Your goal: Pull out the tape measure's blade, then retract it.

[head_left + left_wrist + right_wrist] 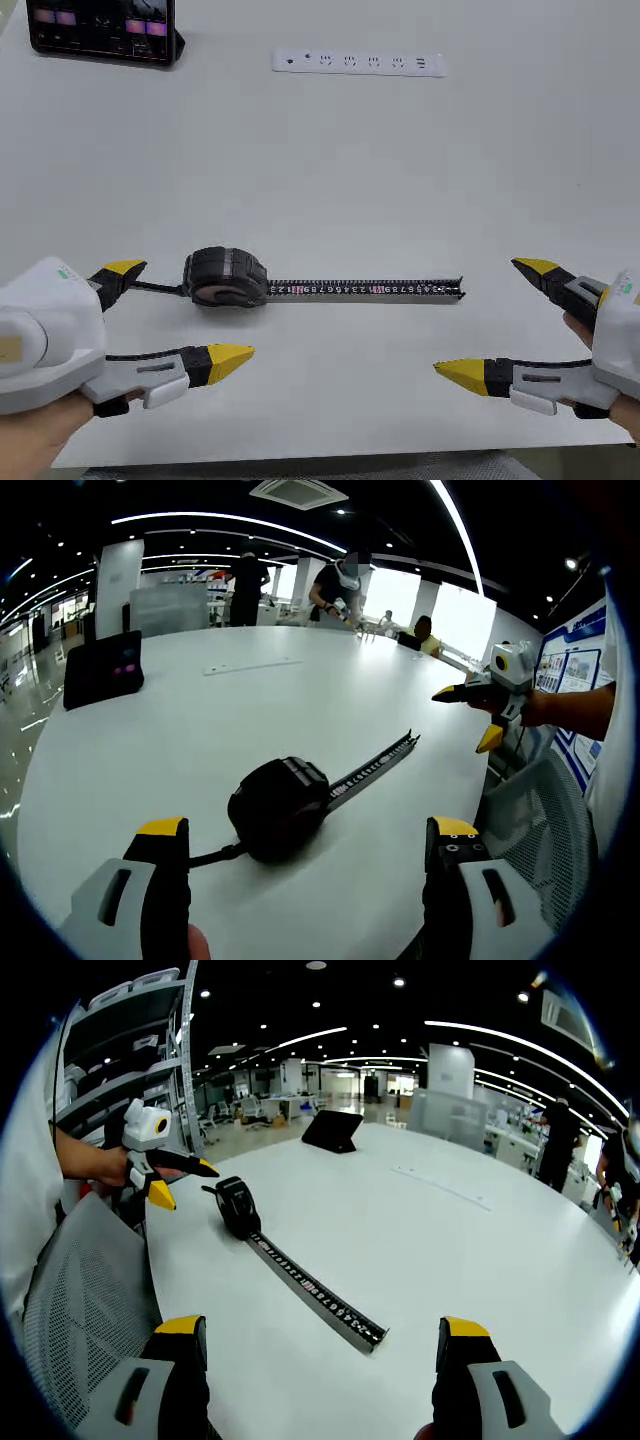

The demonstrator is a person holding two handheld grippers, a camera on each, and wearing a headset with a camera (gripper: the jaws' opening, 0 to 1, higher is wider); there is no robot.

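A black tape measure (225, 278) lies on the white table (330, 170), its blade (365, 290) pulled out to the right and lying flat. My left gripper (185, 315) stands open just left of the case, touching nothing; its own view has the case (278, 806) between and beyond the yellow tips (163, 828). My right gripper (497, 318) is open too, a little right of the blade's end hook (459, 290). In the right gripper view the blade (316, 1291) runs from the case (238, 1205) towards the camera.
A white power strip (358, 63) lies at the back of the table and a dark tablet on a stand (104, 27) at the back left. The table's front edge (330, 455) runs just under both grippers. A mesh chair (85, 1310) stands beside the table.
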